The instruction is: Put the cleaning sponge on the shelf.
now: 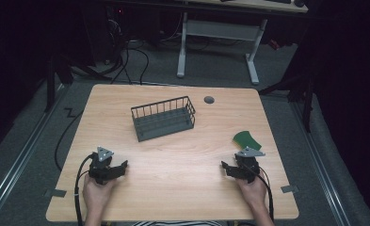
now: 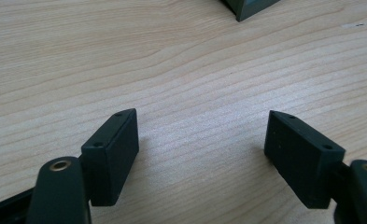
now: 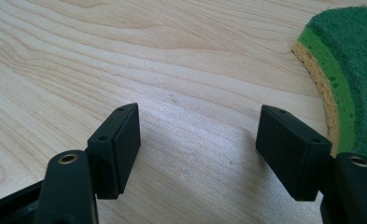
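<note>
Sponge, green scouring top on yellow foam, lies just beyond right gripper; wire basket well ahead of left gripper; both sets of jaws spread wide, empty

No readable text, label, brand, number or sign appears on anything in these views.

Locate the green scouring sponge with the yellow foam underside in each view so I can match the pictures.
High view: the green scouring sponge with the yellow foam underside lies near the table's right edge, just beyond the right gripper.
Right gripper view: the sponge sits at the upper right, beside the right-hand jaw.
Left gripper view: not in the picture.
Shared landmark: the light wooden tabletop, plus the dark wire basket, whose corner shows at the left gripper view's top.
</note>
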Available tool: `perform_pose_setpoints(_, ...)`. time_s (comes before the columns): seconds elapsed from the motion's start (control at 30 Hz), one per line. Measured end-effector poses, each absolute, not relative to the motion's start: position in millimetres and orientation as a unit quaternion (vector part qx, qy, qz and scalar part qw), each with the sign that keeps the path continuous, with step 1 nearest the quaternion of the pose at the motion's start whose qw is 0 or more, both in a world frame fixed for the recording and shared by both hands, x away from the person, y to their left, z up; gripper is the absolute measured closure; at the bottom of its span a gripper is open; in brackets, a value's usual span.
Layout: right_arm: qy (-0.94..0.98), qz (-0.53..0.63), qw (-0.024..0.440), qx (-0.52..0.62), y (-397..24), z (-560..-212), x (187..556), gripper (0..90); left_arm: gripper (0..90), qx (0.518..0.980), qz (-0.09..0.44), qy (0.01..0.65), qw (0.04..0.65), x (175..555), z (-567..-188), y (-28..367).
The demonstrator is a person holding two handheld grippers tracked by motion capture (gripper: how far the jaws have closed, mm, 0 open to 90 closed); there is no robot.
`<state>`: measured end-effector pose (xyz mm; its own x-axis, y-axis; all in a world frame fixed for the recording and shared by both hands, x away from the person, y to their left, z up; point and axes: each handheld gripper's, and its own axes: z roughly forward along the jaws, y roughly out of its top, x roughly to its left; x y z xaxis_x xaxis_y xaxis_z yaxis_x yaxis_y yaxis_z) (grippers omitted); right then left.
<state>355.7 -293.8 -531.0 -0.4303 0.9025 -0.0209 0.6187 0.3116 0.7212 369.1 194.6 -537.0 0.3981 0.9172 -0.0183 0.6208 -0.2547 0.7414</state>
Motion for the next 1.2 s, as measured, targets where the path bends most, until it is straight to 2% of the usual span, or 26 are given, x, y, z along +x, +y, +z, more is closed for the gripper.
perform_pose_setpoints(0.77, 0.779, 0.327, 0.215, 0.489, -294.0, -530.9, 355.8, 31.0, 25.8, 0.76, 0.21, 0.507, 0.348, 370.3, -536.7, 195.6)
perform_pose_setpoints(0.9, 0.781, 0.329, 0.215, 0.485, -293.9, -530.7, 355.7, 34.8, 26.2, 0.756, 0.207, 0.511, 0.353, 371.1, -536.5, 196.7)
perform_pose_setpoints(1.03, 0.785, 0.325, 0.205, 0.486, -294.5, -527.9, 357.4, 40.7, 30.6, 0.76, 0.213, 0.512, 0.34, 372.7, -534.9, 196.3)
perform_pose_setpoints(1.07, 0.786, 0.329, 0.183, 0.491, -295.6, -524.8, 360.5, 41.5, 31.8, 0.763, 0.203, 0.517, 0.331, 375.8, -531.8, 196.3)
perform_pose_setpoints(1.2, 0.774, 0.354, 0.169, 0.496, -298.9, -521.2, 363.2, 44.7, 31.8, 0.761, 0.194, 0.524, 0.33, 379.8, -529.1, 196.6)
